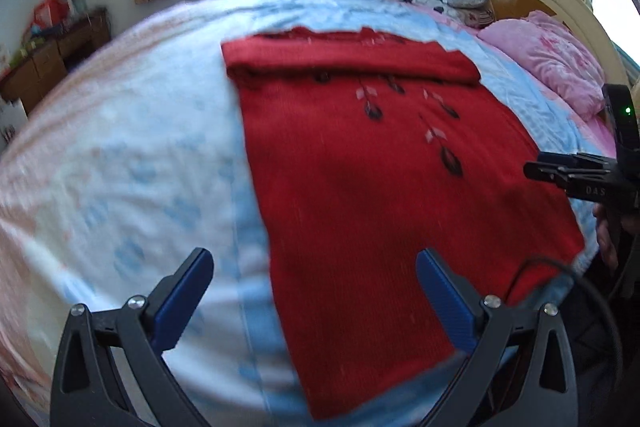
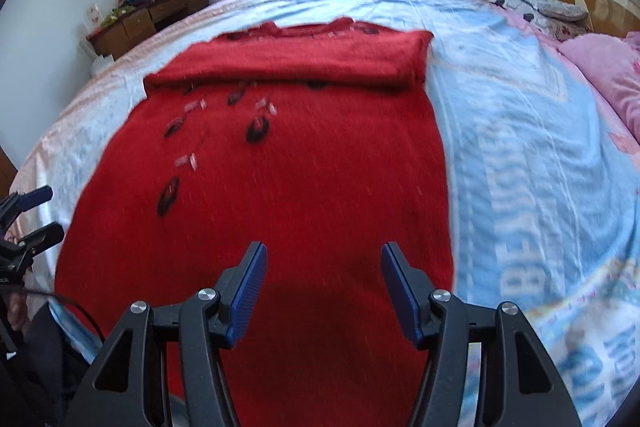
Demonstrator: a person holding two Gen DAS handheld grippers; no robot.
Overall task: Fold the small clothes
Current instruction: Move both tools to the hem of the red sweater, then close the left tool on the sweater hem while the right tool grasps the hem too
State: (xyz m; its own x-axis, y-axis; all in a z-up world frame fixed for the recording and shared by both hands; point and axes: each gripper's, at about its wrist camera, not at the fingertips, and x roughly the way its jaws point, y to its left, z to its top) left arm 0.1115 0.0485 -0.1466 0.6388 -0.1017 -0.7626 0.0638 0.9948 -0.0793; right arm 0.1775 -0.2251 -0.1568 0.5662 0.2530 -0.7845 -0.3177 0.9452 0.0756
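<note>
While both empty claws hover spread above the red sweater point(image 2: 280, 167) on the bed point(image 2: 520, 147), views differ. Only the left claw point(image 1: 314, 297) camera shows the pink pillow point(image 1: 552, 63) fully; the right claw point(image 2: 324, 293) camera shows blue lettering.

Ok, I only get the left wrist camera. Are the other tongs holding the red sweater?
Observer: No. In the right wrist view the right tongs are open with nothing between them. The red sweater just lies on the bed behind them.
Operator: What's on the bed past the sweater on that side?
Observer: The blue sheet has big pale letters printed on it there.
Operator: Can that camera see my tongs?
Observer: Yes, the left tongs show at its far left edge, beside the sweater.
</note>
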